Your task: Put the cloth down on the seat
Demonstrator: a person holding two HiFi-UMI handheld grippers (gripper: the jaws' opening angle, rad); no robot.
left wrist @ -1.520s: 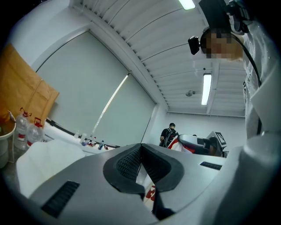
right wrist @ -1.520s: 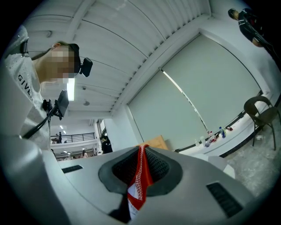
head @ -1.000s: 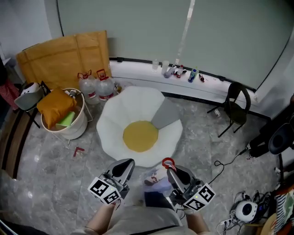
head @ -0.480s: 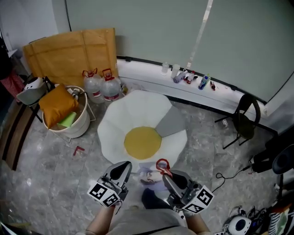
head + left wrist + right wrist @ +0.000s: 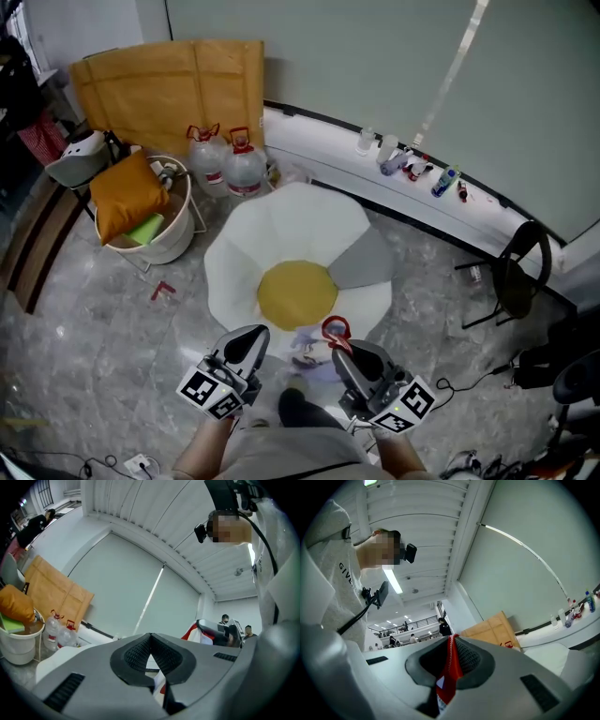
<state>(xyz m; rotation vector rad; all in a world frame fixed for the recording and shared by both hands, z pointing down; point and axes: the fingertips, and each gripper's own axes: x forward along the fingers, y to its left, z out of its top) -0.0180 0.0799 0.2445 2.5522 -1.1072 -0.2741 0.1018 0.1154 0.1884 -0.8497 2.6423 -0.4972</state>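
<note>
The seat (image 5: 281,234) is a low white flower-shaped cushion with a yellow centre (image 5: 296,292) and one grey petal. A pale cloth (image 5: 307,354) with a red edge hangs between my two grippers at the seat's near rim. My left gripper (image 5: 253,339) is shut on one end of it, and the cloth (image 5: 159,682) shows pinched under its closed jaws. My right gripper (image 5: 339,349) is shut on the other end. A red strip of the cloth (image 5: 449,677) sticks out between its pads. Both grippers (image 5: 151,656) (image 5: 452,660) point roughly level towards the seat.
A white bucket (image 5: 164,246) holding an orange cushion (image 5: 127,195) stands left of the seat. Two water bottles (image 5: 246,167) and a cardboard sheet (image 5: 169,89) sit behind it. A ledge with small bottles (image 5: 412,169) runs along the far wall. A black chair (image 5: 520,272) stands at right.
Both grippers have carried the cloth forward to the seat's near rim. The cloth now overlaps that rim, where before it hung over the floor short of it.
</note>
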